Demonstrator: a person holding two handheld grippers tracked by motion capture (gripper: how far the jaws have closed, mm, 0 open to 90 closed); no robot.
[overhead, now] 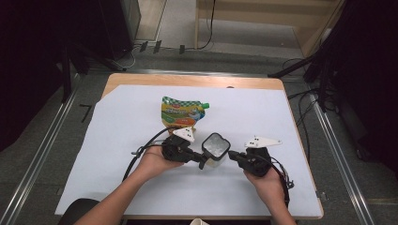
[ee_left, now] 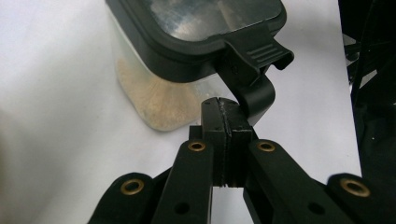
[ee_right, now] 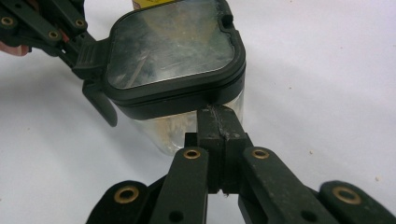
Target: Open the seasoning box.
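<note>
Print on the pouch [overhead: 180, 114] too small to read; container [ee_left: 187, 56] cut off by the top edge.

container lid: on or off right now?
On. The black lid sits flat on the clear container, rim flush all round in the right gripper view. Its side latch hangs by the left gripper; locked or not, cannot tell.

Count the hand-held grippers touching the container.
2. Left hand-held gripper sits at the container's latch side; right hand-held gripper sits at its opposite side. Both have jaws closed.
</note>
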